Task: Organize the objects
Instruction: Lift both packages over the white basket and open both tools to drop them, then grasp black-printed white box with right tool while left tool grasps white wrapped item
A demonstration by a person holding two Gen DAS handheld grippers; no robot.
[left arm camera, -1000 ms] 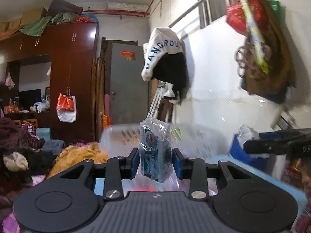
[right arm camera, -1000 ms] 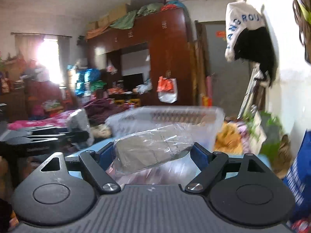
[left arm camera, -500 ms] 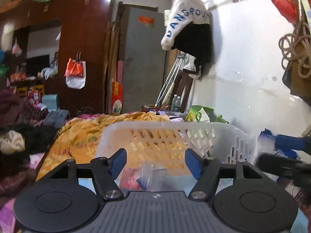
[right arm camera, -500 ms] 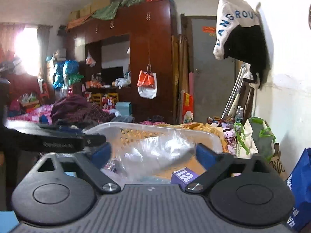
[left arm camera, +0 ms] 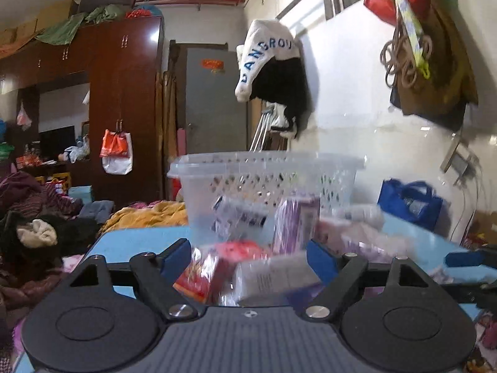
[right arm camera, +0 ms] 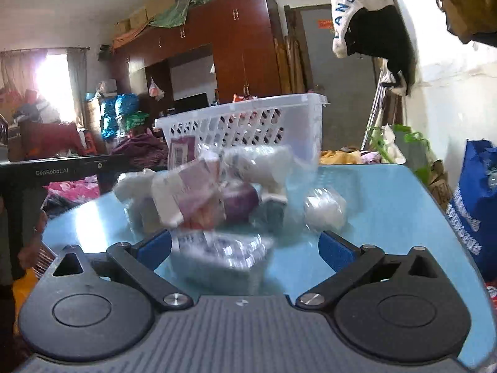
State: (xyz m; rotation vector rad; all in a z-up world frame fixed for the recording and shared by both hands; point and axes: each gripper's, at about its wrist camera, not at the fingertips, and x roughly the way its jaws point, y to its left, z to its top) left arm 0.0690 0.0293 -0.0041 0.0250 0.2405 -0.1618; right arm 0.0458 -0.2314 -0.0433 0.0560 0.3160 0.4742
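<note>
Both tools low over the blue worktop [right arm camera: 388, 205] — left tool [left arm camera: 248, 256] has just been opening, right tool [right arm camera: 245, 247] wide apart, neither gripping. Blurred wrapped packets [right arm camera: 198, 199] piled just before the white basket [right arm camera: 248, 121] — packets lie between both tools' blue pads.

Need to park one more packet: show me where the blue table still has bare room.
Bare blue table lies right of the white wrapped bundle, out to the table's edge. It is crowded in front of the white basket, where wrapped packets pile up.
</note>
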